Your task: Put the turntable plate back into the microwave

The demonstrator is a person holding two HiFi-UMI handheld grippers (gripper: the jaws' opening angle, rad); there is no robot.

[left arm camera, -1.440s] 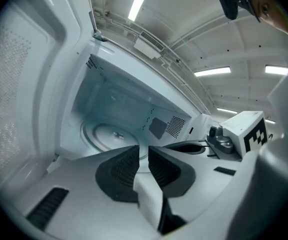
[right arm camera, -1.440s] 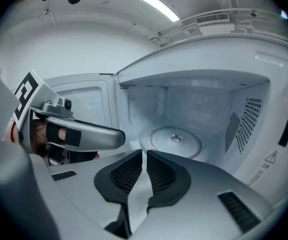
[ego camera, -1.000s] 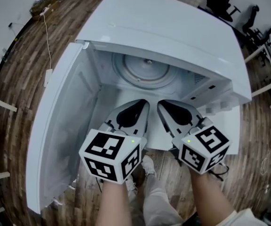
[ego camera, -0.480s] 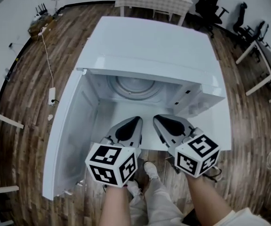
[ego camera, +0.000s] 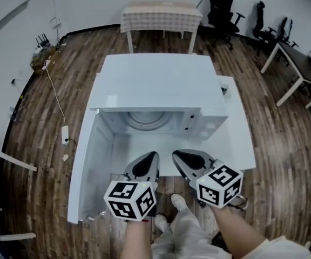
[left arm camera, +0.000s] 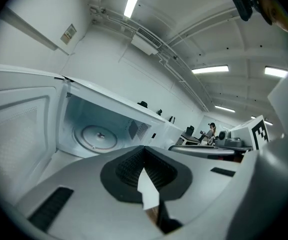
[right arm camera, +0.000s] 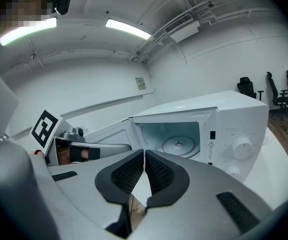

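Note:
The white microwave stands with its door swung open to the left. The round glass turntable plate lies flat on the cavity floor; it also shows in the left gripper view and the right gripper view. My left gripper and right gripper hover side by side in front of the open cavity, outside it and apart from the plate. Both are shut with nothing between the pads, as the left gripper and right gripper show in their own views.
The microwave sits on a low white table. A cloth-covered table and office chairs stand behind, a desk at the right. A cable and power strip lie on the wooden floor at the left. The person's shoes are below.
Both grippers have drawn back from the microwave's opening and risen, still shut. The head view has pulled back and shows more of the room. The plate has stayed in the cavity.

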